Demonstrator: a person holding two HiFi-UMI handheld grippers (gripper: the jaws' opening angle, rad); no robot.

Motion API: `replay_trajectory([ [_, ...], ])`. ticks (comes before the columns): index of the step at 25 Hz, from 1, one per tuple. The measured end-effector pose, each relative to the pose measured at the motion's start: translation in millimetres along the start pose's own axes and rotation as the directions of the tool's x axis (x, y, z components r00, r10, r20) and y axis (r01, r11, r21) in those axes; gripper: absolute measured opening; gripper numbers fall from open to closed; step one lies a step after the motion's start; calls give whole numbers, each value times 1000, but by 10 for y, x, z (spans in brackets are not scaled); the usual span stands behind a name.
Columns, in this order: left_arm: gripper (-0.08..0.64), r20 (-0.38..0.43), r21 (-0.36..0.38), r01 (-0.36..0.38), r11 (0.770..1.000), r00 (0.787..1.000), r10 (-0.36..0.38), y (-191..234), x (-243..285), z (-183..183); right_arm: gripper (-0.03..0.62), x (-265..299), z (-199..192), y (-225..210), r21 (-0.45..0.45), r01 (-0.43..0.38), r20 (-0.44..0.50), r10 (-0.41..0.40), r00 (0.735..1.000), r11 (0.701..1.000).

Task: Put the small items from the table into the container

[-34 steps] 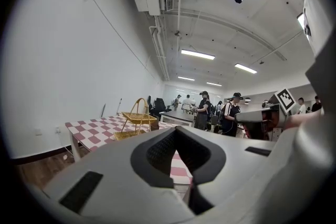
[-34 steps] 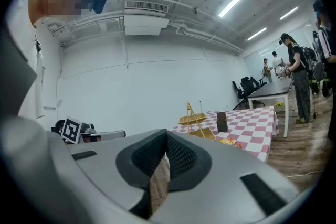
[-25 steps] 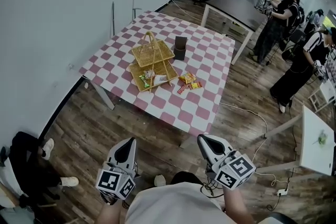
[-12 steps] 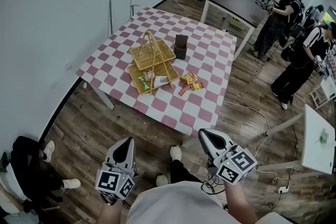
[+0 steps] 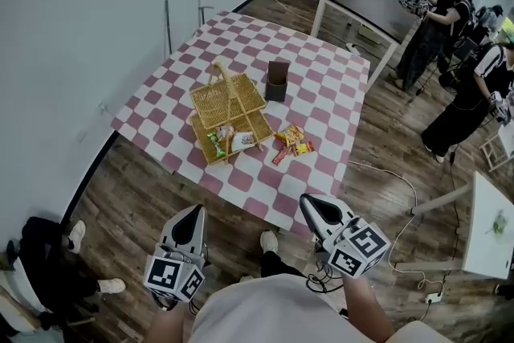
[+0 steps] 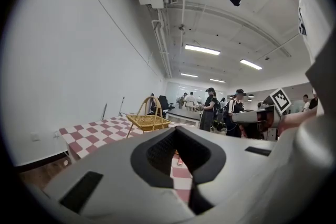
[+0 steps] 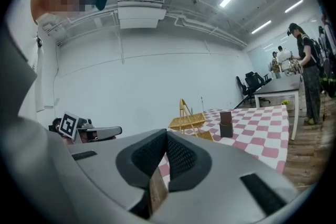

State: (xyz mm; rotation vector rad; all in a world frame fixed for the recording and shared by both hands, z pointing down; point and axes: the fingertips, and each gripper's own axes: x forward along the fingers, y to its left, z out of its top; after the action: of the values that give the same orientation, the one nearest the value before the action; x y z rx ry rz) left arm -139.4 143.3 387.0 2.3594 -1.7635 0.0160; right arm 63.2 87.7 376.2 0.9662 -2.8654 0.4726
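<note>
A two-tier wicker basket point(image 5: 229, 103) stands on the pink-and-white checked table point(image 5: 325, 104); its lower tier holds a few small packets point(image 5: 226, 137). More small snack packets point(image 5: 291, 142) lie on the cloth to its right. My left gripper point(image 5: 191, 214) and right gripper point(image 5: 312, 203) hover over the floor, short of the table's near edge, both shut with nothing in them. The left gripper view shows its shut jaws point(image 6: 176, 131) aimed at the basket point(image 6: 148, 121). In the right gripper view the basket point(image 7: 187, 122) is beyond the shut jaws point(image 7: 167, 135).
A dark brown box point(image 5: 277, 80) stands behind the basket. Several people point(image 5: 466, 84) are at the right near a dark table point(image 5: 369, 8). A white table point(image 5: 490, 221) and floor cables point(image 5: 401, 197) lie to the right. Someone's legs and shoes point(image 5: 48, 253) are at the left wall.
Both grippers have moved forward toward the table, which now lies nearer in the head view. Their jaws stay shut.
</note>
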Motion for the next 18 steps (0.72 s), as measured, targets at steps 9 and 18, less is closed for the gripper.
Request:
replay_trajectory([
  [9, -9, -19, -4, -11, 1000, 1000, 10, 74, 631, 107, 15, 441, 153, -469, -2, -53, -40, 53, 998, 999],
  [18, -9, -37, -26, -9, 1000, 999, 8, -16, 1025, 39, 15, 605, -62, -931, -28, -75, -116, 71, 991, 997],
])
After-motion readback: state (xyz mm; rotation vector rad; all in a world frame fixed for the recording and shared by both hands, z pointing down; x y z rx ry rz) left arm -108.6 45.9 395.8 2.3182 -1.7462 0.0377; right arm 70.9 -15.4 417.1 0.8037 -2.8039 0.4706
